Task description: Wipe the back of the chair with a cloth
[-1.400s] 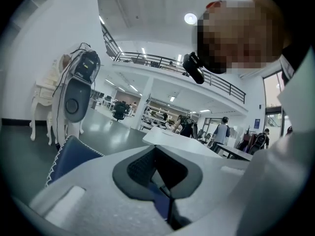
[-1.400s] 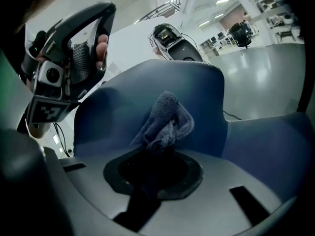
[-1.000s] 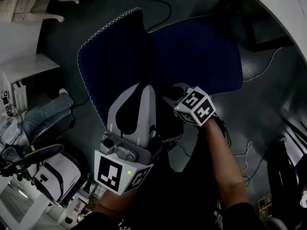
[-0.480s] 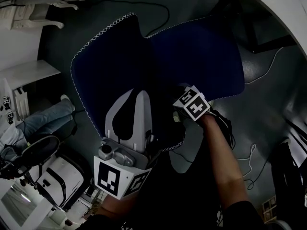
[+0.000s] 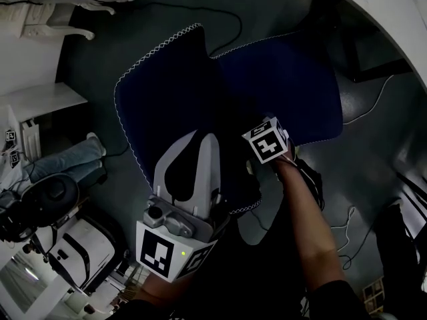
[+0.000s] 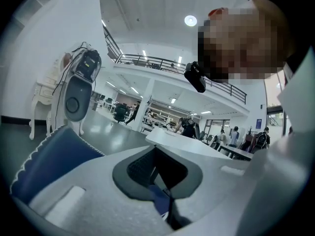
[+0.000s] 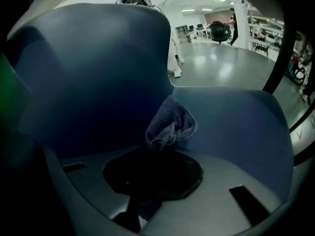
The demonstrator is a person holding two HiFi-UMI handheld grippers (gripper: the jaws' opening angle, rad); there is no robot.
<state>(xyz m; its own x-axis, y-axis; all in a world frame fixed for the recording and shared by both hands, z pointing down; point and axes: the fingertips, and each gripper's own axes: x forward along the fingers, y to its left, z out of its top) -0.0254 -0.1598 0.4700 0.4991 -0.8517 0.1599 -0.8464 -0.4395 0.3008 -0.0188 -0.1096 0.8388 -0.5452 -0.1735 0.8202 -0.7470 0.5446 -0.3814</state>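
Honestly, the weak spot is how little of the cloth my right gripper has hold of. Its jaws are pinched together on one bunched end, and the rest stands up ahead of the tips as a small crumpled tuft. If I drag that across the chair back with much pressure, I judge the upholstery could catch the tuft and tug it free. The wad could also fold under, so the hard jaw tips would rub the chair instead of the cloth. A tuft this small covers only a thin stripe per pass, so patches are easily missed.

My left gripper has its jaws drawn together too, lying over the white-stitched top edge of the back. A sliver of blue shows through the gap behind the tips. It may be chair fabric seen beyond rather than something gripped. If I am not bracing the chair, the back may swing away from my right jaws under the push.

The cloth is a dark blue-grey towelling, nubbly, soft and creased. It sits directly ahead of my right jaws, with the chair back rising ahead and to their left and the seat spreading off to their right.
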